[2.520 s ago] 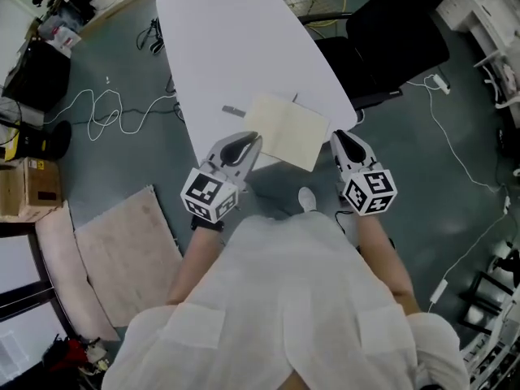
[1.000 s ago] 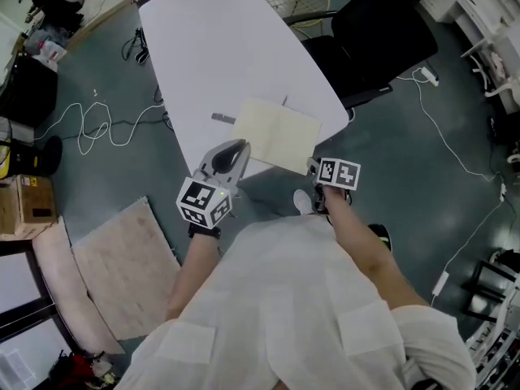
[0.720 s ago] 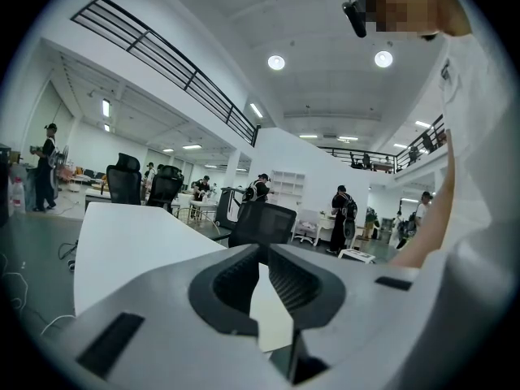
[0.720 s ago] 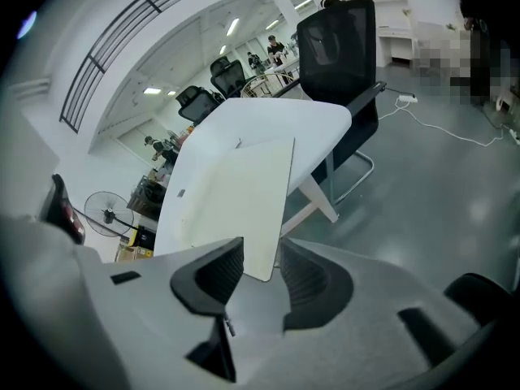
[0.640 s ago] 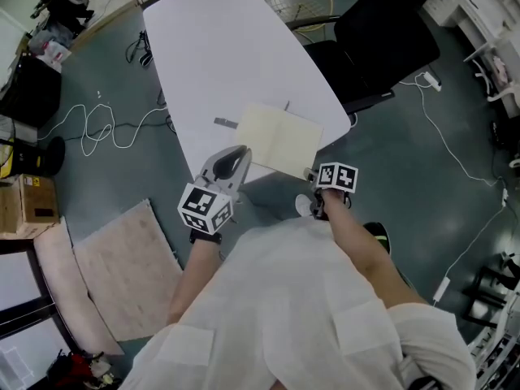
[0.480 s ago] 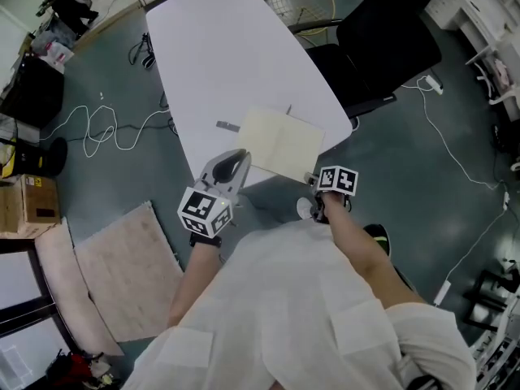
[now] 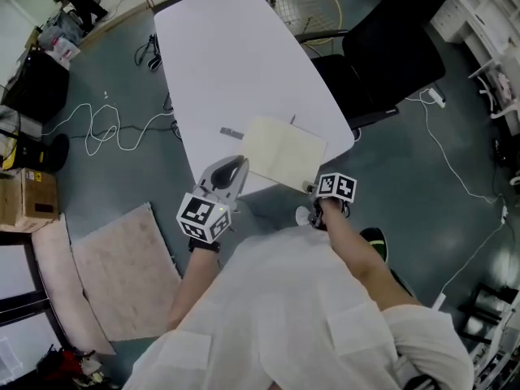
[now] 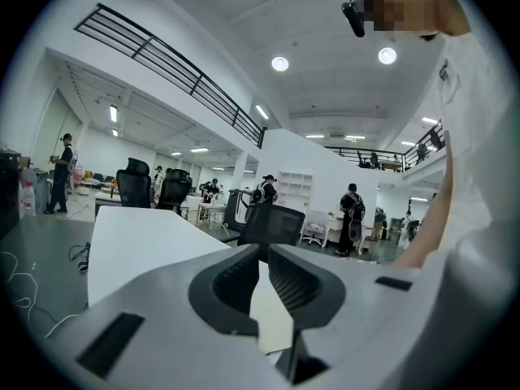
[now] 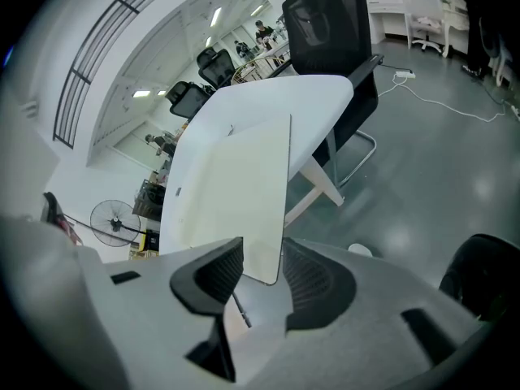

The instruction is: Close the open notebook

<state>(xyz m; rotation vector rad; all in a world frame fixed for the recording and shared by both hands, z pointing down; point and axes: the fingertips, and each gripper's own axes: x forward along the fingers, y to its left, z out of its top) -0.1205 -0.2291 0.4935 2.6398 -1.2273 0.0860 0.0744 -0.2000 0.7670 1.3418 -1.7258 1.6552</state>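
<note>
Down and inward has come the right gripper (image 7: 314,189) since a couple of seconds back, when it hung level beside the notebook (image 7: 283,149) with its marker cube facing up. It now tips steeply toward the near right corner of the open pages. Its jaws have just been opening and stand wide apart. From the right gripper view (image 9: 262,254) that rounded corner of the notebook (image 9: 236,193) sits in the gap between the two ribbed pads, nearer the right-hand one. Neither pad presses on it. A thin dark rod shows just under the corner; I cannot tell what it is.

The left gripper (image 7: 239,163) has hardly shifted. It points almost level at the notebook's near left edge, close by but apart from it. In its own view (image 8: 262,250) the jaw tips sit together with nothing between them, and a strip of cream page (image 8: 272,319) shows through the slot lower down.

The notebook lies open and flat, cream pages up, at the near end of the white table (image 7: 227,47), its near right corner reaching the table's edge. A small grey object (image 7: 231,132) rests on the tabletop just left of it. Off the table's right side stands a black office chair (image 7: 390,47), and white cables (image 7: 106,120) trail over the grey floor on the left.
</note>
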